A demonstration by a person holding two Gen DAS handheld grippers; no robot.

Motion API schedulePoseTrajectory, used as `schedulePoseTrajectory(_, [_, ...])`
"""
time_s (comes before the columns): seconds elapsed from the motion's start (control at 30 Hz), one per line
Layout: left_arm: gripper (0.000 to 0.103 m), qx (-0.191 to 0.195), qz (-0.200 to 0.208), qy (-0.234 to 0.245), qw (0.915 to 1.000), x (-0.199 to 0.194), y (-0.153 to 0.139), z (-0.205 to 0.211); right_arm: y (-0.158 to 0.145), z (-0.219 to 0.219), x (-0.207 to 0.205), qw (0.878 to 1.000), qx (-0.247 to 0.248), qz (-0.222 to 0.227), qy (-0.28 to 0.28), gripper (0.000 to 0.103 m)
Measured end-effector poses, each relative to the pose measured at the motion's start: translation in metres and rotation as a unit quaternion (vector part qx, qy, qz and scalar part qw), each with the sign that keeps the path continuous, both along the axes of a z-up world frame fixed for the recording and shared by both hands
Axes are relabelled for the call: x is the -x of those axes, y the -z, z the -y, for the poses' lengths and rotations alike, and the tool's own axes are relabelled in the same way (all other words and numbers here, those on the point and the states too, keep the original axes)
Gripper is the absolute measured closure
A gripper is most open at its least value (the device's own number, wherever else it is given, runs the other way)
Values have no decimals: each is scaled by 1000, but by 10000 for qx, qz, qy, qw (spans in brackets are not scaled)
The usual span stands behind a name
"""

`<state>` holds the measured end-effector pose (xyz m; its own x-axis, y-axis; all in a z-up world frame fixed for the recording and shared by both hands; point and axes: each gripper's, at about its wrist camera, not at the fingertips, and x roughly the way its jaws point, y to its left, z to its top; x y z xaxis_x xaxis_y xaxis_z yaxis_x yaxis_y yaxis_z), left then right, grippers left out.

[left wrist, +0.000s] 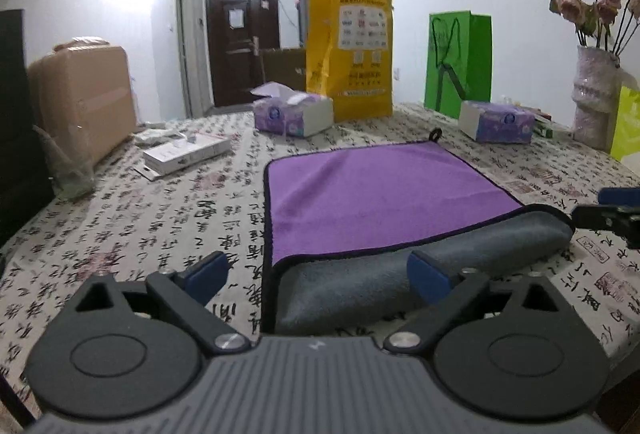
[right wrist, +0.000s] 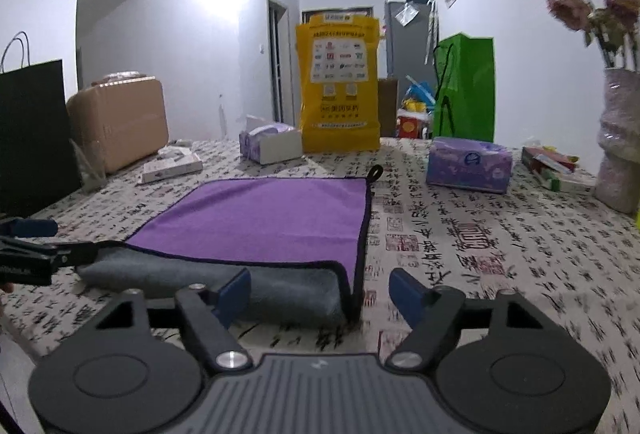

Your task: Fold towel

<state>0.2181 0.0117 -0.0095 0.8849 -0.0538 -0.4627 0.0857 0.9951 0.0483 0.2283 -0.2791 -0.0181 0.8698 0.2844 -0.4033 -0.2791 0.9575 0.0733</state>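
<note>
A purple towel (left wrist: 372, 194) with a black hem lies flat on the calligraphy-print tablecloth (left wrist: 140, 226). Its near edge is turned up, showing the grey underside (left wrist: 360, 274) as a soft roll. My left gripper (left wrist: 320, 274) is open, its fingers straddling the towel's near left corner, just above the grey fold. In the right wrist view the towel (right wrist: 272, 214) lies ahead and my right gripper (right wrist: 320, 292) is open over its near right corner. Each gripper shows at the edge of the other's view, the right one at the right edge (left wrist: 612, 214).
Two purple tissue boxes (left wrist: 294, 114) (left wrist: 496, 122), a yellow bag (left wrist: 348, 50), a green bag (left wrist: 458, 60) and a vase of dried flowers (left wrist: 596, 98) stand behind the towel. A white flat box (left wrist: 186, 152) and a brown carton (left wrist: 86, 98) are at left. A black bag (right wrist: 34, 134) stands far left.
</note>
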Motion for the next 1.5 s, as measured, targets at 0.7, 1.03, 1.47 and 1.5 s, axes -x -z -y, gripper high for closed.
schedulePoseTrajectory(0.7, [95, 808, -781, -263, 9933, -43, 14, -32, 24, -4, -71, 9955, -63, -759, -558, 92])
schedulePoseTrajectory(1.03, [98, 810, -417, -170, 9957, -35, 0, -34, 15, -2, -65, 9968, -2, -601, -524, 98])
schedulePoseTrajectory(1.47, [98, 546, -151, -64, 9984, -61, -21, -35, -9, -8, -83, 9974, 366, -188, -585, 99])
schedulePoseTrajectory(1.5, [98, 538, -104, -40, 9985, -65, -25, -36, -12, -9, -86, 9974, 389, -140, -596, 99])
